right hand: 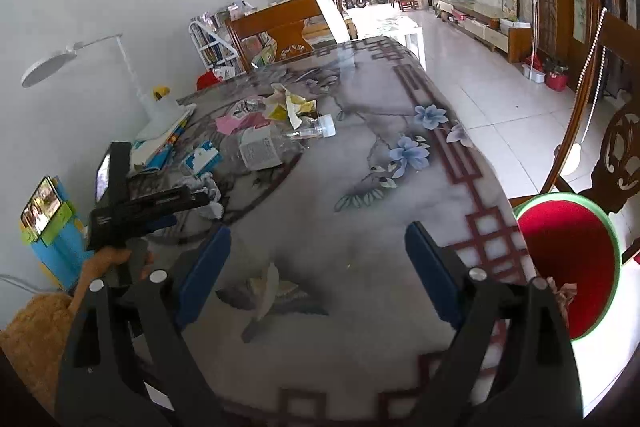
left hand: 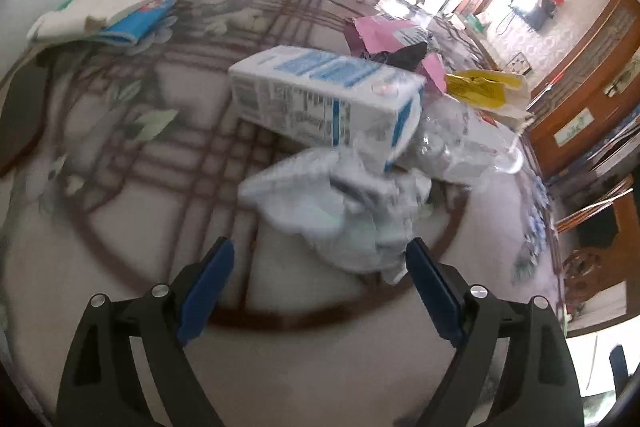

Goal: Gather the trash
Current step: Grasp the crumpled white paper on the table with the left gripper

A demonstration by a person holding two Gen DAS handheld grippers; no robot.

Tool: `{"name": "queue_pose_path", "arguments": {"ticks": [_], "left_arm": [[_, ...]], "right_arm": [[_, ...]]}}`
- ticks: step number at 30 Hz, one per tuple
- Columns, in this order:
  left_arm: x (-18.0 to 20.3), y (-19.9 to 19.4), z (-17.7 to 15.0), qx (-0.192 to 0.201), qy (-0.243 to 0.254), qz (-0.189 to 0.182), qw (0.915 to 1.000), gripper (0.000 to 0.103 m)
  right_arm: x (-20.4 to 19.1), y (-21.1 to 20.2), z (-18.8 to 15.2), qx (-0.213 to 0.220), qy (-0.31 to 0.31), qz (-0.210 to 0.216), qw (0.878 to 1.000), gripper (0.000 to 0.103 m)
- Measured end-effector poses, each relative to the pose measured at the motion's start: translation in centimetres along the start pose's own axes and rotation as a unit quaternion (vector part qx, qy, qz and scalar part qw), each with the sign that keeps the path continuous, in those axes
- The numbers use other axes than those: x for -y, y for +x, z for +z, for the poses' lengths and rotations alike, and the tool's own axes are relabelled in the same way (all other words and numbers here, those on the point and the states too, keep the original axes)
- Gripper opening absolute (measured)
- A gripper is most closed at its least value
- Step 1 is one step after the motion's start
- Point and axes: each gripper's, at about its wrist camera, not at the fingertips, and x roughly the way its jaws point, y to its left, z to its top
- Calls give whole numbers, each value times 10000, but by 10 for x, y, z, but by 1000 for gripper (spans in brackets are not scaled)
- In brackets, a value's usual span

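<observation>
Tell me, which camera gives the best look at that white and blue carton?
The left wrist view: the carton lies close, with its printed panels visible though blurred. In the right wrist view it is small and distant, beside the left gripper.

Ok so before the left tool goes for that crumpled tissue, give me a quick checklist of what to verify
1. Left tool open: ok, jaws spread wide.
2. Crumpled tissue between the jaws: not ok, it lies just ahead of the tips, nearer the right-hand finger.
3. Milk carton clear of the tissue: not ok, its end overlaps the tissue's far edge.
4. Clear plastic bottle out of the way: ok, it lies beyond and to the right.
5. Right tool free: ok, open over bare tablecloth.
6. Trash bin location: cannot tell, none in view.
</observation>
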Motion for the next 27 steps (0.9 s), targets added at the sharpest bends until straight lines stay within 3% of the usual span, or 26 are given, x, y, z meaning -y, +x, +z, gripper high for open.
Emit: {"name": "queue_pose_path", "arguments": {"ticks": [4, 5, 7, 13, 22, 27], "left_arm": [[5, 11, 18, -105, 44, -41, 9999, 80], [6, 12, 19, -121, 62, -70, 9999, 74], [9, 11, 20, -150, 99, -238, 9996, 52], [6, -3, 8, -255, 271, -409, 9985, 48], [-42, -57, -39, -314, 39, -710, 9970, 48], [-52, -76, -56, -123, 69, -722, 9973, 48]], "right_arm": [[1, -3, 0, 59, 62, 45, 10000, 87], [1, -3, 0, 54, 52, 39, 10000, 87], [1, -3, 0, 52, 33, 40, 10000, 87], [0, 0, 1, 37, 7, 15, 10000, 87], [-6, 6, -2, -79, -119, -176, 9997, 88], [-8, 11, -2, -194, -176, -331, 9991, 88]]}}
